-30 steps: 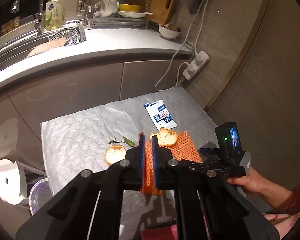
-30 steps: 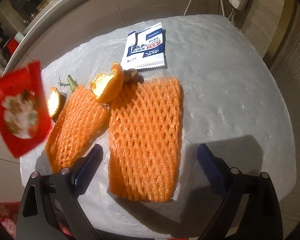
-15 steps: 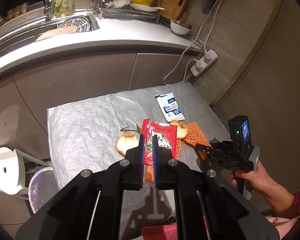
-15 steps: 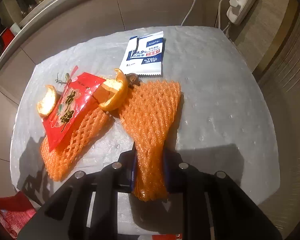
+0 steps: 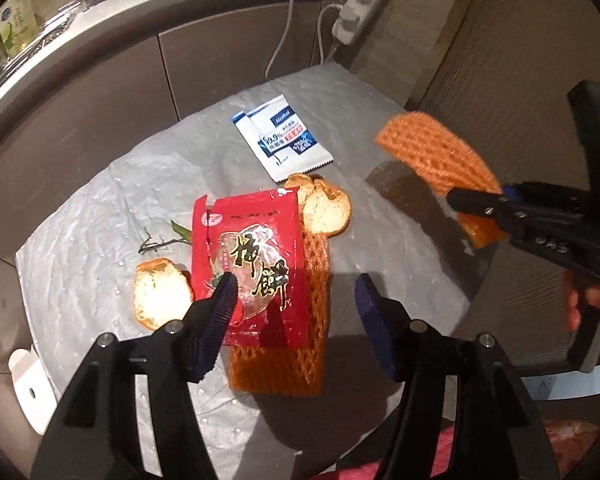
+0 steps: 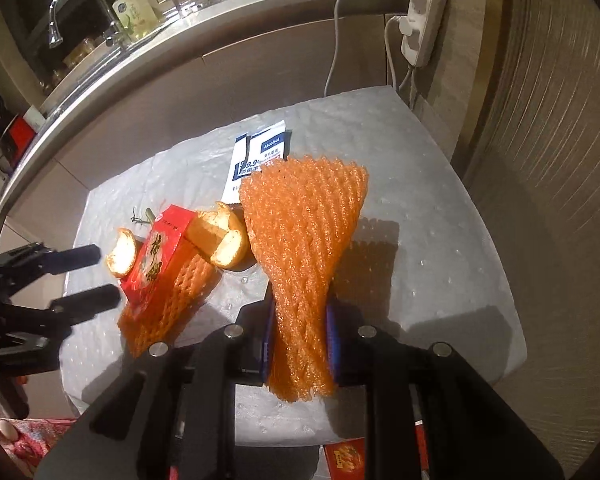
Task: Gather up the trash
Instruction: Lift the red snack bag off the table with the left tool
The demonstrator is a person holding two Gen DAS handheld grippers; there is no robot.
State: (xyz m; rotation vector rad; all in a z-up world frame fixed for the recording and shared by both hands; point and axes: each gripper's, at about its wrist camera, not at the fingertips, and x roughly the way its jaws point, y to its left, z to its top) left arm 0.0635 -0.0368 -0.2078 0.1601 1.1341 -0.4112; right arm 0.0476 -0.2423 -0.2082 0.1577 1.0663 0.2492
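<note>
Left wrist view: your left gripper [image 5: 294, 300] has its jaws wide, holding nothing, low center of frame. The red snack wrapper [image 5: 252, 264] lies flat just ahead, between the jaws but nearer the left finger, long axis running up-frame along the jaws' line. It sits on 1 orange foam net [image 5: 296, 344] on the tabletop [image 5: 80, 248]. 2 orange peels flank it: 1 [image 5: 158, 298] at left, 1 [image 5: 324, 208] at its upper right corner. Wipe sachet [image 5: 284, 138] is further up-frame. At right, your right gripper [image 5: 480, 204] carries a second foam net [image 5: 436, 152] lifted off the tabletop.

Right wrist view: right gripper [image 6: 300, 344] jaws narrow, clamped on the lifted net [image 6: 304, 240], which fans up-frame. Left gripper [image 6: 88, 276] shows at left edge, jaws apart, tips just beside the wrapper [image 6: 156, 260].

Judgement: left hand is nearer the wrapper; next move likely straight down. Only this view shows the clamp on the net; only the left view shows the wrapper's alignment.
</note>
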